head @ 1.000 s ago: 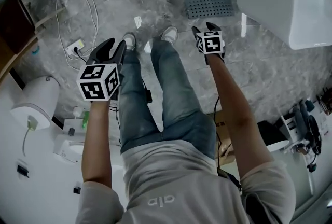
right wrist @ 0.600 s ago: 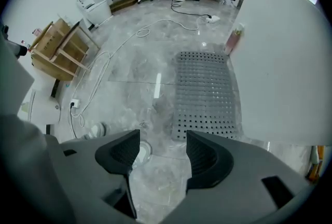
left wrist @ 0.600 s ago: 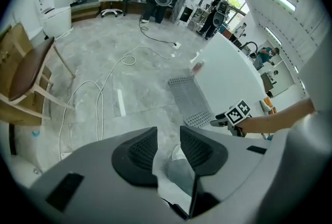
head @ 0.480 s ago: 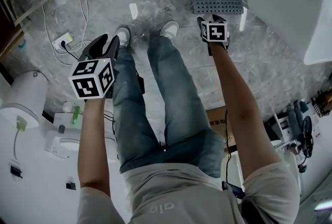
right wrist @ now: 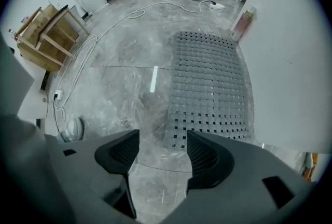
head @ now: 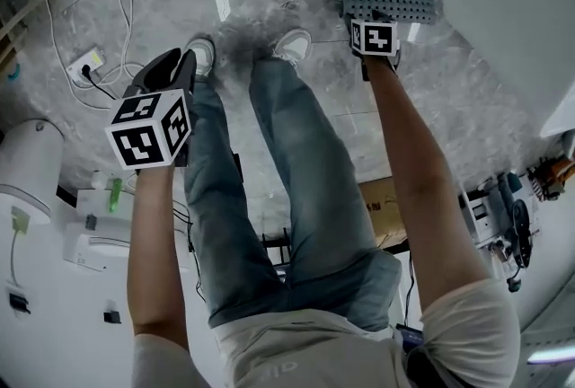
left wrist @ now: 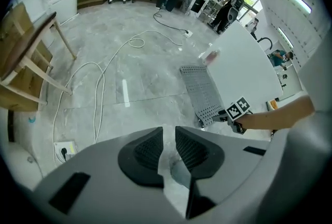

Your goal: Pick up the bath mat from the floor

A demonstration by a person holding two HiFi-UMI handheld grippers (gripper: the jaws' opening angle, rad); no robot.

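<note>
Now right gripper (right wrist: 158, 151) open, empty, near bath mat (right wrist: 210, 83).

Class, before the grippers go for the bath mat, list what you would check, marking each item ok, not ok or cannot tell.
1. Bath mat lies flat, nothing on it: ok.
2. Right gripper jaws apart, empty: ok.
3. Mat's near corner lines up between its jaws: ok.
4. Right gripper touching the mat: not ok, short of it.
5. Left gripper at the mat: not ok; it is over bare floor, jaws just been closing on nothing.
6. White cable off the mat: ok.
</note>
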